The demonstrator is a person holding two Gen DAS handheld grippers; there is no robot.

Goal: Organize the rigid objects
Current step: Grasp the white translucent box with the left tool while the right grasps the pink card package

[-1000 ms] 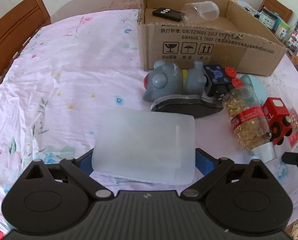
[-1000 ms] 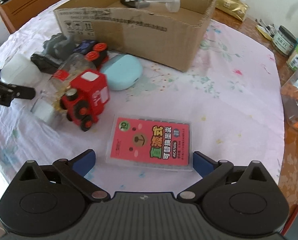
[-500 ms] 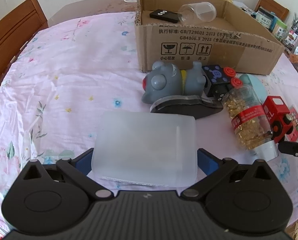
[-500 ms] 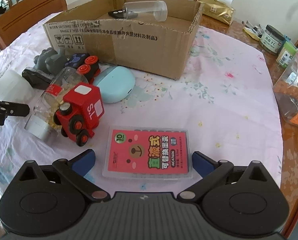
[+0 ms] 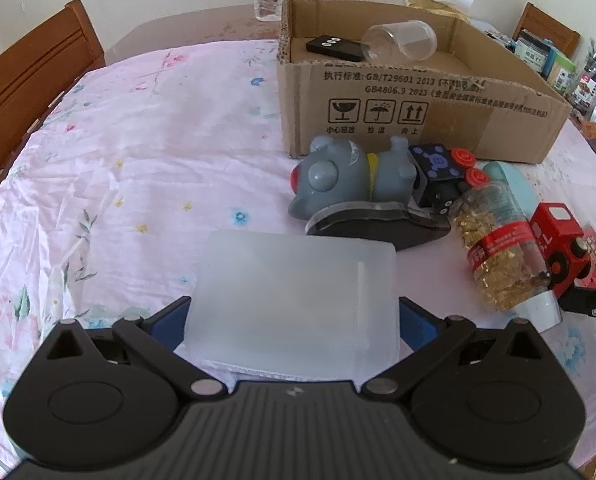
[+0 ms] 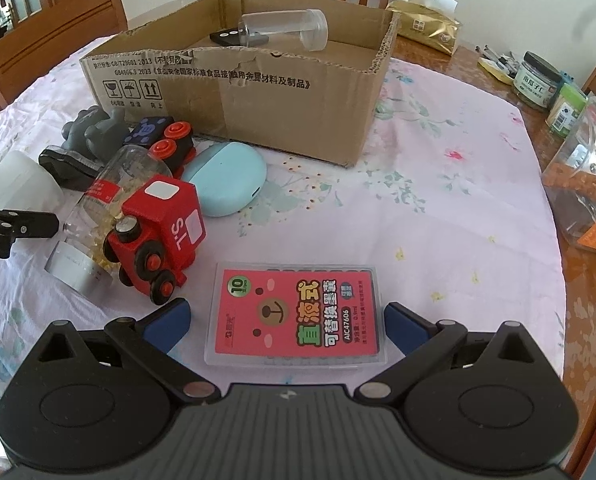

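Pinching frosted plastic box [image 5: 293, 304] in left gripper [image 5: 293, 316]; right gripper [image 6: 285, 316], jaws spread around pink refill case [image 6: 298, 316] low in frame, should square up before carrying toward cardboard box [image 6: 257, 92].

Toys and a bottle [image 5: 494, 248] crowd the cardboard box's [image 5: 418, 116] near wall; the tablecloth [image 5: 145, 168] left lies bare.

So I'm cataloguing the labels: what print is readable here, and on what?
"GB/T29601 2013", "GB4806.9 2023" and three handling symbols: cardboard box.
"S.L": red toy train.
"10", "AIC47606" and large Chinese characters: pink refill pack.
Red band on the bottle of gold bits: too blurred.
Jars at the table edge: too small.
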